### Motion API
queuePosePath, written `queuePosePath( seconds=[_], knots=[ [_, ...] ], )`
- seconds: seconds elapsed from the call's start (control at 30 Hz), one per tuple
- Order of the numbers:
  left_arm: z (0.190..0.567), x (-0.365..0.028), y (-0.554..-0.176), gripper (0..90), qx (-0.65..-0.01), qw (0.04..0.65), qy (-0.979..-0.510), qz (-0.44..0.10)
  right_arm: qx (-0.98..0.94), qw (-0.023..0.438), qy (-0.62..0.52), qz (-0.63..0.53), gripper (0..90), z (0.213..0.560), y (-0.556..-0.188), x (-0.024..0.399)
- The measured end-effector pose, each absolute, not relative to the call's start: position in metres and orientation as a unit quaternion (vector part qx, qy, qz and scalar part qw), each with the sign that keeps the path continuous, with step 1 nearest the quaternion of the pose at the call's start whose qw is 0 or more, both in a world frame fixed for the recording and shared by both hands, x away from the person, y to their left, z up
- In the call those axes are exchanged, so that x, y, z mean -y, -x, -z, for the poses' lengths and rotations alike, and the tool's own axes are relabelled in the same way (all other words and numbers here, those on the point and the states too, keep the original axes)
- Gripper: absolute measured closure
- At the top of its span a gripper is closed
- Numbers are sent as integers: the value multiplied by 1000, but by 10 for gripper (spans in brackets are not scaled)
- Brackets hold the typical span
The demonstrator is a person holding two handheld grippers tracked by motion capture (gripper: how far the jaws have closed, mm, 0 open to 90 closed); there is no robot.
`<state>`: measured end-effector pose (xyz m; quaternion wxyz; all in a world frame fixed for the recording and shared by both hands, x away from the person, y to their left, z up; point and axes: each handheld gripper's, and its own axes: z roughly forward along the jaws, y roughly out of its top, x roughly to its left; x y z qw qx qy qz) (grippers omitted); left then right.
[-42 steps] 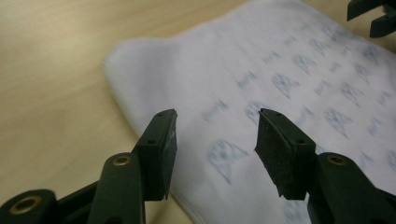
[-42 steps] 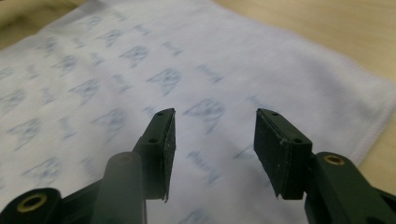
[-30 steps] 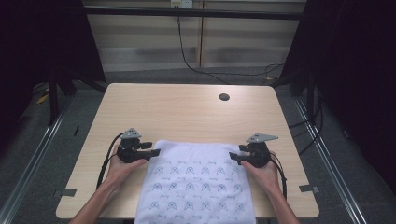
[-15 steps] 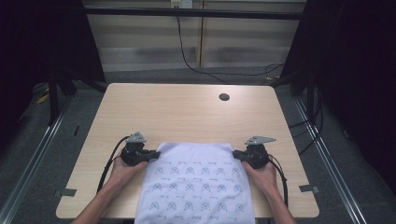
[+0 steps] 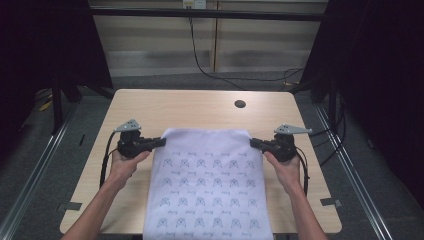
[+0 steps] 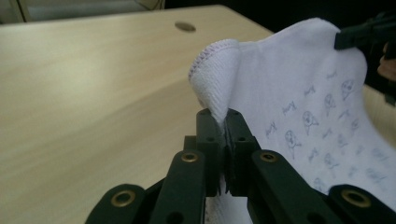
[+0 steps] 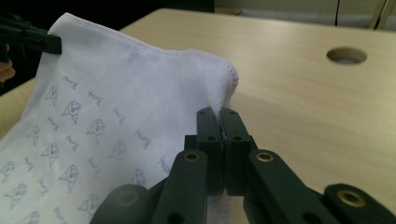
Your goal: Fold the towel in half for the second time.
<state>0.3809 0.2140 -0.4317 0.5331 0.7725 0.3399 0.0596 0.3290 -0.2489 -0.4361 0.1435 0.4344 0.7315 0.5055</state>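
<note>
A white cloth [image 5: 207,185] printed with small grey figures lies on the wooden table [image 5: 200,107] and hangs over its near edge. My left gripper [image 5: 161,142] is shut on the cloth's far left corner, and the cloth [image 6: 299,84] folds up out of the left gripper [image 6: 223,116]. My right gripper [image 5: 253,143] is shut on the far right corner, where the hem of the cloth [image 7: 116,93] runs into the right gripper [image 7: 219,114]. The far edge is stretched between them, raised off the table.
A round hole [image 5: 240,104] sits in the tabletop beyond the cloth. Bare wood lies to the far side and on both sides. Black cables trail from each gripper [image 5: 105,162]. Dark curtains stand left and right, and floor rails [image 5: 40,170] flank the table.
Both grippers have closed on the cloth's far corners and risen. The cloth's far edge, flat on the table before, is now lifted and pulled taut.
</note>
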Motion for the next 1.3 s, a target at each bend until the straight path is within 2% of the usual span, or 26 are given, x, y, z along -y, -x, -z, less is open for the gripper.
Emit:
queuePosePath(
  seconds=[0.33, 0.83, 0.97, 1.23, 1.3],
  knots=[
    [401, -211, -402, 868, -344, 552, -755, -82, -717, 164, -420, -532, 890, 384, -360, 256],
    [309, -209, -420, 868, -313, 602, -722, -133, -679, 215, -404, -574, 891, 301, -386, 262],
    [319, -210, -402, 868, -295, 601, -733, -121, -678, 212, -383, -590, 891, 303, -369, 259],
    [356, -222, -349, 869, -278, 589, -752, -103, -712, 184, -372, -567, 892, 342, -309, 257],
    [366, -227, -337, 869, -285, 601, -742, -83, -721, 180, -366, -560, 892, 349, -291, 257]
  ],
)
